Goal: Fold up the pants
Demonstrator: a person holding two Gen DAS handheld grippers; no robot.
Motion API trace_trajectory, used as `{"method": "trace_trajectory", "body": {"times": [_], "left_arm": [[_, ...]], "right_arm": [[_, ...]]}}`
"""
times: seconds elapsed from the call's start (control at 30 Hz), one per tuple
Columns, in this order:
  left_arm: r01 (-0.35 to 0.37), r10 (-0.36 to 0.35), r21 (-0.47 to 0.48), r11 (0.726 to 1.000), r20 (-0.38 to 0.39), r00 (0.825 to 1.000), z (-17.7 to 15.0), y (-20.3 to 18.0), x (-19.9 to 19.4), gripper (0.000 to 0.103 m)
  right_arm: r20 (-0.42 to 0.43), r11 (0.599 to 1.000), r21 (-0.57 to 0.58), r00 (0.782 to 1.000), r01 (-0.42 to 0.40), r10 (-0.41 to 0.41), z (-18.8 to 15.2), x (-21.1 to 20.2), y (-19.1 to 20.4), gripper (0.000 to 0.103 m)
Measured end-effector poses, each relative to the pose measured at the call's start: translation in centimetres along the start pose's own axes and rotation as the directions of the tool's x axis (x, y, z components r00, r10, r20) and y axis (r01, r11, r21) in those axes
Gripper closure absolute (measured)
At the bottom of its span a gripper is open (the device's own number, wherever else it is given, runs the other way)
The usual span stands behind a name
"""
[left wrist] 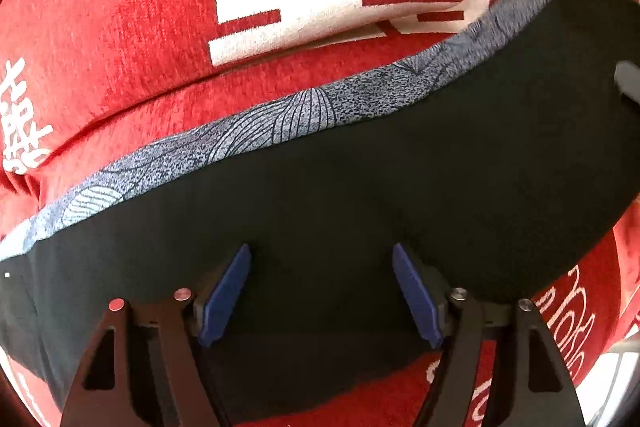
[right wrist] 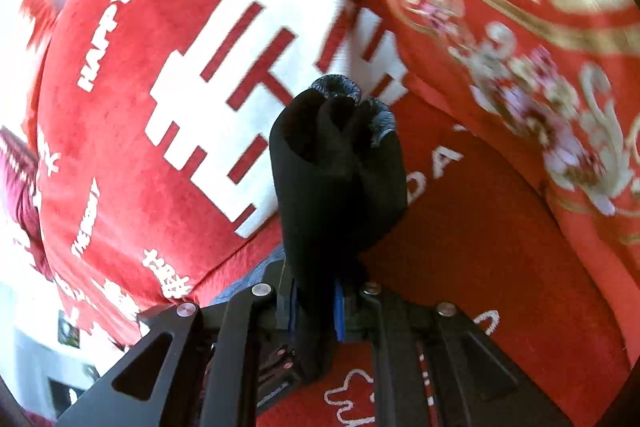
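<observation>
The black pants (left wrist: 400, 167) lie spread over a red sofa seat, with a grey patterned waistband (left wrist: 304, 111) along their far edge. My left gripper (left wrist: 321, 251) hovers over the near part of the pants, its blue pads (left wrist: 226, 291) wide apart, with flat black cloth beneath them and nothing pinched. In the right wrist view my right gripper (right wrist: 316, 303) is shut on a bunched end of the pants (right wrist: 336, 179). That bunch stands up from the jaws, with the grey patterned band (right wrist: 340, 87) at its tip, lifted off the seat.
A red back cushion with large white characters (left wrist: 120, 7) rises behind the pants. A red pillow with gold and floral embroidery (right wrist: 520, 27) sits at the right. The red seat cover with white lettering (right wrist: 480, 267) extends below the right gripper.
</observation>
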State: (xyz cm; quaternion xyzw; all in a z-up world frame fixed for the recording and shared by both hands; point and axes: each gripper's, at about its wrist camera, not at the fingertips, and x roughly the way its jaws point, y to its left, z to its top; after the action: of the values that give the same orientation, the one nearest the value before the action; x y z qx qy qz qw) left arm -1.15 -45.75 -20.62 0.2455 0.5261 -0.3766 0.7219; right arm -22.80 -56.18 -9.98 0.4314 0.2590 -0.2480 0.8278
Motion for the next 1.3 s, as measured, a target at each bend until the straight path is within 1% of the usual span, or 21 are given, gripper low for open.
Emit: {"method": "trace_trajectory", "body": {"times": [0.17, 0.37, 0.53, 0.63, 0.67, 0.73, 0.77, 0.8, 0.83, 0.87, 0.93, 0.97, 1.0, 1.03, 1.07, 1.13, 1.17, 1.2, 1.23, 1.27, 1.3], "left_arm": [[0.102, -0.104, -0.058, 0.993, -0.03, 0.994, -0.1, 2.3, -1.3, 0.027], [0.147, -0.148, -0.085, 0.985, 0.0, 0.989, -2.0, 8.2, -5.0, 0.026], [0.101, -0.101, -0.139, 0.985, 0.001, 0.995, -4.2, 15.6, -7.6, 0.026], [0.036, -0.04, -0.187, 0.982, -0.015, 0.999, -6.4, 20.5, -8.5, 0.026], [0.011, -0.017, -0.207, 0.978, -0.027, 0.999, -7.2, 22.3, -8.5, 0.026], [-0.029, 0.017, -0.251, 0.968, -0.051, 0.999, -8.6, 25.4, -8.5, 0.026], [-0.047, 0.031, -0.271, 0.961, -0.062, 0.998, -9.3, 26.9, -8.4, 0.026], [-0.06, 0.042, -0.284, 0.957, -0.069, 0.997, -10.1, 28.3, -8.5, 0.026], [-0.072, 0.053, -0.291, 0.954, -0.073, 0.996, -10.7, 29.3, -8.5, 0.026], [-0.085, 0.064, -0.293, 0.952, -0.081, 0.995, -11.4, 30.3, -8.5, 0.026], [-0.097, 0.068, -0.302, 0.949, -0.103, 0.992, -12.2, 31.1, -7.9, 0.026], [-0.093, 0.061, -0.309, 0.946, -0.11, 0.992, -12.5, 31.4, -7.6, 0.026], [-0.089, 0.056, -0.316, 0.944, -0.112, 0.992, -12.7, 31.5, -7.5, 0.026], [-0.086, 0.052, -0.32, 0.944, -0.111, 0.992, -12.8, 31.7, -7.6, 0.026], [-0.081, 0.048, -0.32, 0.944, -0.11, 0.993, -12.7, 31.9, -7.8, 0.026], [-0.056, 0.027, -0.318, 0.946, -0.094, 0.995, -12.1, 31.5, -8.2, 0.026], [-0.035, 0.011, -0.312, 0.949, -0.079, 0.997, -11.6, 31.3, -8.5, 0.026], [-0.008, -0.011, -0.302, 0.953, -0.062, 0.998, -10.9, 30.8, -8.8, 0.026], [0.016, -0.032, -0.292, 0.956, -0.05, 0.998, -10.2, 29.9, -9.2, 0.026], [0.05, -0.063, -0.28, 0.959, -0.039, 0.997, -9.7, 29.1, -9.5, 0.026], [0.098, -0.111, -0.267, 0.959, -0.031, 0.993, -9.0, 28.2, -9.7, 0.026]], "right_arm": [[0.008, 0.993, -0.113, 1.0, 0.02, -0.019, -0.5, -0.7, 4.0, 0.089], [0.009, 0.946, -0.319, 0.999, 0.053, -0.053, -3.3, -1.0, 10.9, 0.089], [-0.02, 0.898, -0.434, 0.997, 0.064, -0.08, -6.9, 1.2, 16.0, 0.089], [-0.055, 0.849, -0.522, 0.99, 0.08, -0.126, -10.3, 4.1, 19.5, 0.089], [-0.071, 0.822, -0.563, 0.986, 0.087, -0.153, -12.2, 5.7, 20.8, 0.088], [-0.1, 0.787, -0.609, 0.976, 0.094, -0.194, -14.8, 8.3, 22.1, 0.086], [-0.122, 0.764, -0.638, 0.968, 0.094, -0.221, -16.7, 10.0, 22.7, 0.083], [-0.14, 0.739, -0.666, 0.956, 0.1, -0.256, -18.6, 11.6, 23.0, 0.082], [-0.152, 0.701, -0.703, 0.938, 0.12, -0.313, -20.8, 13.4, 23.2, 0.08], [-0.145, 0.67, -0.729, 0.924, 0.142, -0.354, -22.0, 14.4, 23.1, 0.079], [-0.074, 0.559, -0.801, 0.892, 0.213, -0.446, -24.9, 15.9, 23.3, 0.078], [-0.015, 0.489, -0.837, 0.883, 0.246, -0.47, -26.0, 15.9, 23.7, 0.074], [-0.002, 0.467, -0.849, 0.882, 0.247, -0.471, -26.4, 15.6, 24.1, 0.07], [-0.013, 0.465, -0.855, 0.888, 0.228, -0.459, -26.6, 15.0, 24.2, 0.06], [-0.047, 0.488, -0.853, 0.902, 0.188, -0.43, -26.5, 14.0, 24.5, 0.055], [-0.079, 0.519, -0.842, 0.917, 0.149, -0.391, -26.1, 12.3, 25.0, 0.052], [-0.117, 0.555, -0.825, 0.927, 0.109, -0.355, -25.6, 11.3, 25.0, 0.052], [-0.171, 0.62, -0.782, 0.937, 0.06, -0.306, -24.7, 10.3, 24.6, 0.052], [-0.204, 0.675, -0.737, 0.94, 0.037, -0.275, -24.1, 9.8, 24.3, 0.052], [-0.257, 0.778, -0.628, 0.94, 0.014, -0.224, -22.4, 8.9, 22.6, 0.052], [-0.293, 0.848, -0.53, 0.938, 0.004, -0.187, -21.5, 8.9, 21.4, 0.052]]}}
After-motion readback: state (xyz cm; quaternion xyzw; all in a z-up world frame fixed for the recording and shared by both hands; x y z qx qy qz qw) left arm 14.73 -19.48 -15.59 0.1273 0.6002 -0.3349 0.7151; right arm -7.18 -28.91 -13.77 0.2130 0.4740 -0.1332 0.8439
